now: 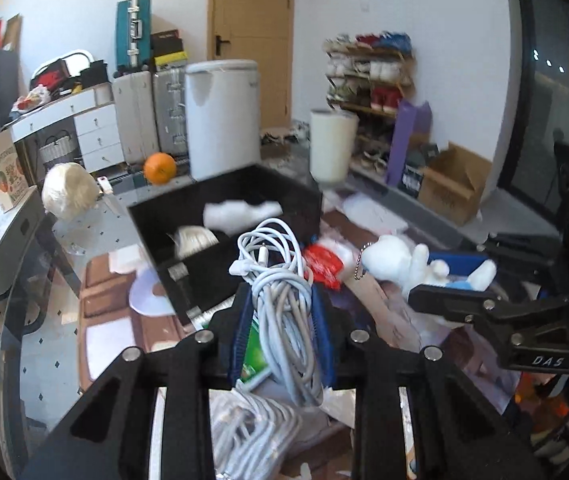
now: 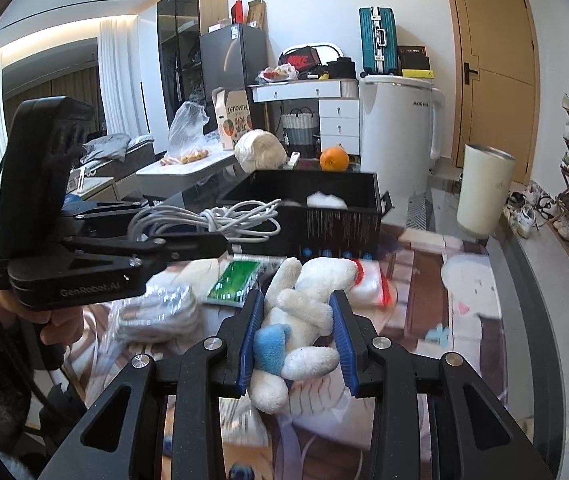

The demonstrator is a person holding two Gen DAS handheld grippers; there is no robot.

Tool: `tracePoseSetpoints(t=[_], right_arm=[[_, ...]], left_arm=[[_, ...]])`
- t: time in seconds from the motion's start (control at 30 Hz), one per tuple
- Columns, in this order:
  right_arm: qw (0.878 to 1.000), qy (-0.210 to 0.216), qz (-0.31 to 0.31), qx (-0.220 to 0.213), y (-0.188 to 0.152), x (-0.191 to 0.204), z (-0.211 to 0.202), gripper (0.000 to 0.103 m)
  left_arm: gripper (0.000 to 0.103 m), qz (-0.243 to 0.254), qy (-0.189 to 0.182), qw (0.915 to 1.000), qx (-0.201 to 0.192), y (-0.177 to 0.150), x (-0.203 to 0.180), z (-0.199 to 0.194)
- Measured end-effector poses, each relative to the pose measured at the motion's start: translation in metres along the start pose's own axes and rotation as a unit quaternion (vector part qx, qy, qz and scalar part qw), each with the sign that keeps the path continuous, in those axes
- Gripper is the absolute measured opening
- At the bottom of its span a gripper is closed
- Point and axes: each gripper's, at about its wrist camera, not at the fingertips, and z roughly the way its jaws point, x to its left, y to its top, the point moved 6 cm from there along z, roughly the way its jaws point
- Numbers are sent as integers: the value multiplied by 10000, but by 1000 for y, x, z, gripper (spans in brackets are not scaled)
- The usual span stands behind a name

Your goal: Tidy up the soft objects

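Observation:
My left gripper [image 1: 282,300] is shut on a bundle of white cable [image 1: 280,280] and holds it just in front of the black box [image 1: 172,216], which holds white soft items [image 1: 240,212]. The bundle also shows in the right wrist view [image 2: 212,218] beside the black box [image 2: 340,220]. My right gripper [image 2: 298,308] is shut on a white plush toy with a blue scarf [image 2: 300,320], held above the table. The plush toy [image 1: 416,264] and the right gripper [image 1: 452,286] show at the right of the left wrist view.
A red packet [image 1: 324,266], a green packet [image 2: 236,280] and folded white gloves [image 2: 160,312] lie on the cluttered table. An orange [image 1: 159,168], a ball of yarn [image 1: 69,191], a white kettle [image 2: 396,128] and a cream tumbler [image 2: 484,188] stand behind the box.

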Motion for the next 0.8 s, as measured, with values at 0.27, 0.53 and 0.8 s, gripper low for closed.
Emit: tracePoseSetpoints(t=[0.27, 0.53, 0.8], right_arm=[[9997, 46, -6, -242, 36, -6, 14, 34], [9990, 59, 78, -429, 63, -17, 30, 34], [9988, 80, 137, -473, 85, -24, 55, 34]], left_arm=[[27, -346, 150, 9991, -193, 19, 24, 7], [27, -536, 258, 9979, -243, 29, 42, 22], [27, -924, 358, 9947, -257, 36, 58, 40]])
